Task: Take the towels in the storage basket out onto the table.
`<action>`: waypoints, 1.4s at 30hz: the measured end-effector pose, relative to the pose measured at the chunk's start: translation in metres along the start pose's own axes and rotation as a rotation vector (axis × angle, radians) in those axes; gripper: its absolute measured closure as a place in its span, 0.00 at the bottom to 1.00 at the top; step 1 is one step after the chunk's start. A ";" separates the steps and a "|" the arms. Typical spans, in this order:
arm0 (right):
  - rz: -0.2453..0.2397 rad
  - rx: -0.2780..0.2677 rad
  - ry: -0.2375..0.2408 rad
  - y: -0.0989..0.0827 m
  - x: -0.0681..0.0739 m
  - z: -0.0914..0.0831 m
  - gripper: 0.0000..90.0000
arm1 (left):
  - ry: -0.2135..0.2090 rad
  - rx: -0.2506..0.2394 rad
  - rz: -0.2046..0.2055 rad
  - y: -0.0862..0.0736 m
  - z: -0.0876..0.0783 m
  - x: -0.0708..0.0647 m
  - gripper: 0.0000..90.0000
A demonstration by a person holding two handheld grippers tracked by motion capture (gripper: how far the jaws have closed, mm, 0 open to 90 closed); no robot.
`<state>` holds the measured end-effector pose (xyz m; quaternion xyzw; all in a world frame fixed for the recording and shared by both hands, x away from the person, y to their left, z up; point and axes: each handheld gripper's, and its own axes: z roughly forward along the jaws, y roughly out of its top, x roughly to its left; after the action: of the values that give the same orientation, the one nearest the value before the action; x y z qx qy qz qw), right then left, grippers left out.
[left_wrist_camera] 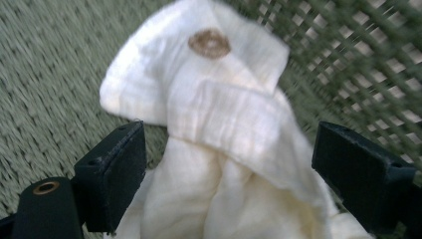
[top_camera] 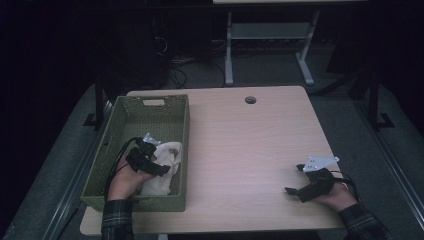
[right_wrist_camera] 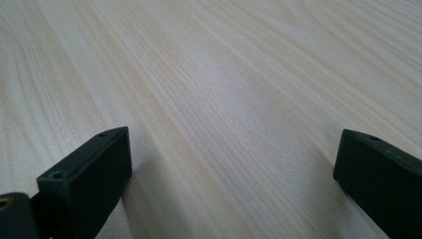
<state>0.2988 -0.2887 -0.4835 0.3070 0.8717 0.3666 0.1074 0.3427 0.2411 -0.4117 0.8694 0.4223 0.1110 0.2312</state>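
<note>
A wooden table carries a green basket.

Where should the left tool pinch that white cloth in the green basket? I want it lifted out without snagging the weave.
Pinch the raised fold of the white cloth, below its brown spot. It stands proud between the left tool's open jaws, so closing there probably catches fabric alone. Come from above, on the inner side, since the cloth leans against the green basket's latticed right wall.

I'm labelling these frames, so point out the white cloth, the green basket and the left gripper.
white cloth (left_wrist_camera: 224, 109): left gripper view, folded middle.
green basket (top_camera: 150, 102): high view, far rim.
left gripper (top_camera: 161, 167): high view, between its jaws.
</note>
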 end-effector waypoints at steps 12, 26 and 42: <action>0.001 0.000 0.000 0.000 0.000 0.000 0.02 | 0.001 0.134 -0.023 -0.003 0.016 0.000 0.15; -0.001 0.000 0.000 0.000 0.000 0.000 0.02 | -0.028 0.207 -0.032 -0.004 0.021 -0.001 0.34; 0.000 0.000 0.000 0.000 0.000 0.000 0.02 | -0.062 0.082 -0.098 -0.002 -0.001 0.005 0.79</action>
<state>0.2988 -0.2887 -0.4835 0.3068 0.8717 0.3666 0.1072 0.3443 0.2467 -0.4118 0.8594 0.4612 0.0555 0.2136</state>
